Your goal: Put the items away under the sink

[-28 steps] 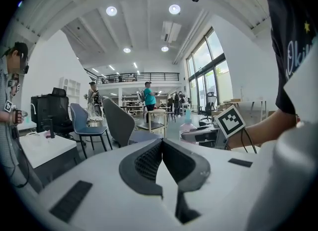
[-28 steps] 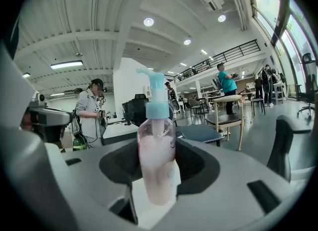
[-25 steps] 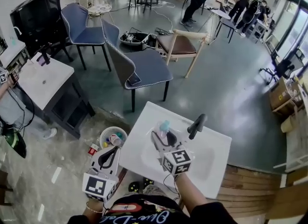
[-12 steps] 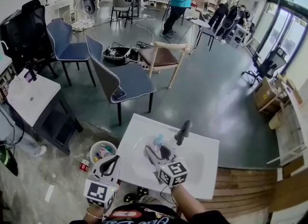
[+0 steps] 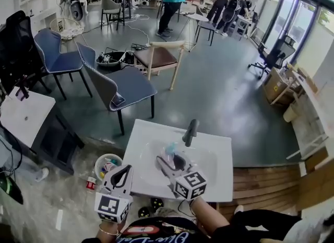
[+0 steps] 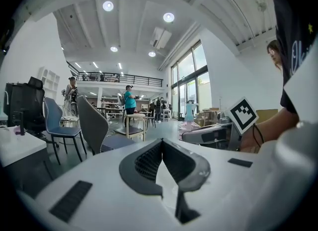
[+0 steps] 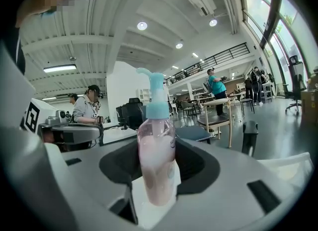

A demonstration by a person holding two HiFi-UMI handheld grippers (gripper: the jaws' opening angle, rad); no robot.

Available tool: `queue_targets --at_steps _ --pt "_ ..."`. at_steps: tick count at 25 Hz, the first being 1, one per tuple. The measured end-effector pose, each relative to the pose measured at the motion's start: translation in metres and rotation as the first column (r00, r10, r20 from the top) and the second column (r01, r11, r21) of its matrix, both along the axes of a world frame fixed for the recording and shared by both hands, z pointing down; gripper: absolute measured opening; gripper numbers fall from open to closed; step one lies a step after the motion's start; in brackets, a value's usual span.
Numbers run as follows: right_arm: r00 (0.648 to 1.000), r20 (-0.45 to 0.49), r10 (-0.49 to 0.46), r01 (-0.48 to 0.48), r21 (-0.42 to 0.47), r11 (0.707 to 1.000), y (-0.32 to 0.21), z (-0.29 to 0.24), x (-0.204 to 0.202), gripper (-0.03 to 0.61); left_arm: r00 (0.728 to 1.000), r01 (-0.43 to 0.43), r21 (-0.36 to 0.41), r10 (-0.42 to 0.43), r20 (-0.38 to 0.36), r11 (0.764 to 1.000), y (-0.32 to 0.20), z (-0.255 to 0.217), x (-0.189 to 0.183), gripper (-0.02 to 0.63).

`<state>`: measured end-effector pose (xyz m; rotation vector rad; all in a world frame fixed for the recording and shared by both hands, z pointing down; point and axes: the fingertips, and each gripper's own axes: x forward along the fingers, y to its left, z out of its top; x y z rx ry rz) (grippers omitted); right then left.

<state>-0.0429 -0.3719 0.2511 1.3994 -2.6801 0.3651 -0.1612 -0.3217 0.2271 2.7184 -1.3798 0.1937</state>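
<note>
One pump bottle (image 7: 155, 155), lower centre of frame over the sink (image 5: 222, 153), is clamped low on its body in my right gripper (image 5: 173, 161), prob light, slick plastic, so grip body not pump; left gripper (image 6: 161, 150) jaws together, empty.

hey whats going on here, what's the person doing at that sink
A person stands at a white sink with a two-jaw gripper in each hand. The right gripper is shut on a pink pump bottle with a light blue top and holds it upright over the basin, close to the black faucet. The left gripper is shut with nothing in it and hangs off the sink's left edge, above a small white bucket of items on the floor.
</note>
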Motion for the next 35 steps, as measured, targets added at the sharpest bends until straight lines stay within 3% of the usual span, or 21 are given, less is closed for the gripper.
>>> queue_targets --at_steps 9,21,29,35 --pt "0.999 0.013 0.041 -0.041 0.013 0.999 0.033 -0.006 0.011 0.212 0.998 -0.063 -0.001 0.063 -0.006 0.998 0.020 0.004 0.014 0.009" --pt "0.998 0.031 0.060 -0.061 0.014 0.998 0.060 -0.011 0.023 0.212 0.996 -0.087 0.006 0.087 0.007 0.996 0.038 -0.001 0.025 0.009" --pt "0.998 0.036 0.047 -0.047 0.014 0.999 0.080 -0.015 0.052 0.212 0.997 -0.072 0.020 0.072 0.003 0.997 0.052 -0.010 0.054 0.009" --pt "0.999 0.023 0.045 -0.046 0.035 0.998 0.097 -0.028 0.071 0.212 0.993 -0.115 0.031 0.115 0.006 0.993 0.073 -0.018 0.084 0.009"
